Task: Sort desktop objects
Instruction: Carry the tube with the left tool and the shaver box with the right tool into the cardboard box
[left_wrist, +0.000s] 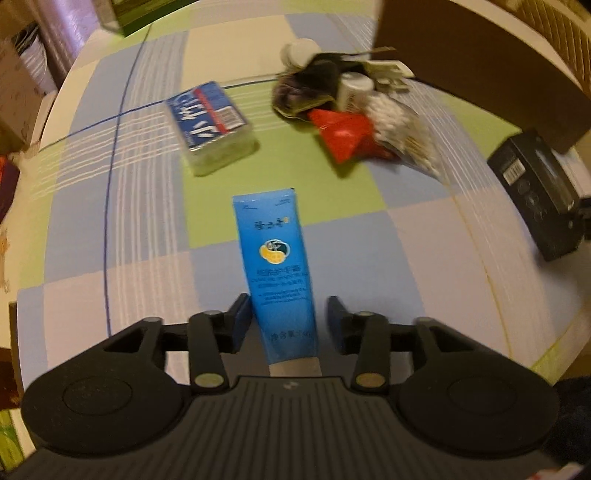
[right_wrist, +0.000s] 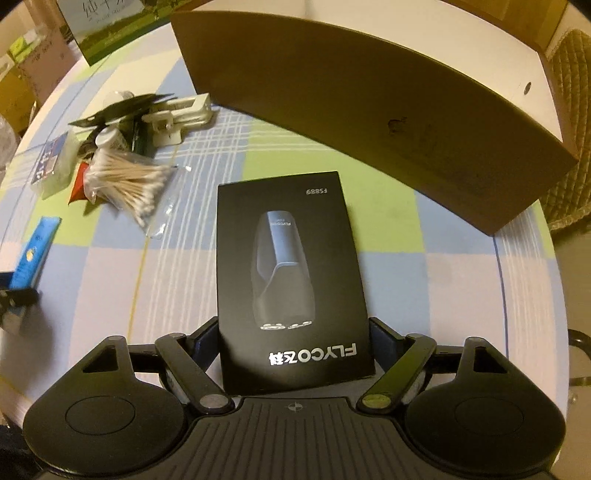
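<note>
Left hand-held gripper (left_wrist: 284, 323): jaws apart around the lower part of a blue tube (left_wrist: 275, 266), the left pad touching it, the right pad clear of it. Right hand-held gripper (right_wrist: 295, 350): jaws spread wide on either side of a black shaver box (right_wrist: 288, 280); whether they pressed it could not be told. Both items lay on the checked surface (left_wrist: 351, 243). Beyond the tube sat a tissue pack (left_wrist: 210, 125) and a pile with a red packet (left_wrist: 345, 134) and cotton swabs (right_wrist: 129, 181). A brown box (right_wrist: 369, 110) stood behind.
</note>
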